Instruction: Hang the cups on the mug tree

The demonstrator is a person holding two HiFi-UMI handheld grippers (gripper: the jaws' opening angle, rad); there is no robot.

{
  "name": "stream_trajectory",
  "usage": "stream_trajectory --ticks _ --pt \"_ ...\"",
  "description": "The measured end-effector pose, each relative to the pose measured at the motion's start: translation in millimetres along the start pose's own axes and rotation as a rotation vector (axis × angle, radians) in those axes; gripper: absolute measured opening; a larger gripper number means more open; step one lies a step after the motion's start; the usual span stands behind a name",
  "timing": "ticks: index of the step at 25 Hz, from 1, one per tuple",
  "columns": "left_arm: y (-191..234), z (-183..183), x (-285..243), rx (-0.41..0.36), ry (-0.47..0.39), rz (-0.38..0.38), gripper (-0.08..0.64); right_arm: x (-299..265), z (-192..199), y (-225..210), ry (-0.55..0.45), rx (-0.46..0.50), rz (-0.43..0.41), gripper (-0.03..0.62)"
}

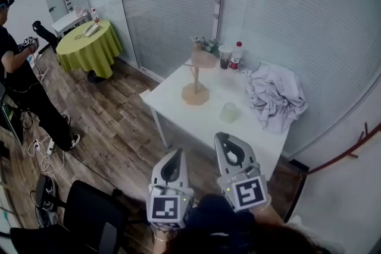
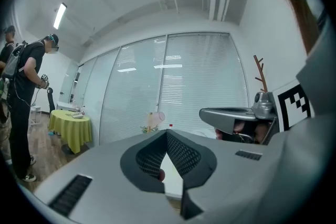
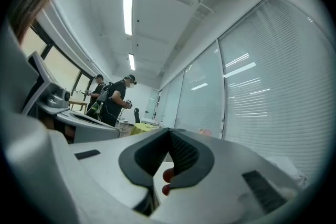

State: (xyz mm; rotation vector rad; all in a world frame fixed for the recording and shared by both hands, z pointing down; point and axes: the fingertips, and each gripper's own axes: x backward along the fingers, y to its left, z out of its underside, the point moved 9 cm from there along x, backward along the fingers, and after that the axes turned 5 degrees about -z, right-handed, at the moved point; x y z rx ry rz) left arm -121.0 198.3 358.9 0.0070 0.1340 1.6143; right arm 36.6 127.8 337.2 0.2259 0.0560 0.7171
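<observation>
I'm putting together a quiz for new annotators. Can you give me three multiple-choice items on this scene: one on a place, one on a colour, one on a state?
1. Where is the pale green cup?
A. On the white table, between the mug tree and the crumpled cloth
B. On top of the crumpled cloth
C. Hung on the mug tree

2. What colour is the round table's cover?
A. Red
B. Yellow-green
C. Black

3. How are the left gripper and right gripper?
A. Both wide open
B. Both shut, empty
C. Each shut on a cup

Key:
1. A, it stands on the tabletop between them.
2. B, the drape is yellow-green.
3. B, in each gripper view the jaws meet with nothing between.
</observation>
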Motion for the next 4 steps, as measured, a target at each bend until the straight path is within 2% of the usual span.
stream_trajectory --ticks 4 --pt "2.2 0.7 4.3 -0.004 0.005 -0.009 -0.002 -2.2 -1.2 8.4 0.038 0.035 0.001 -0.002"
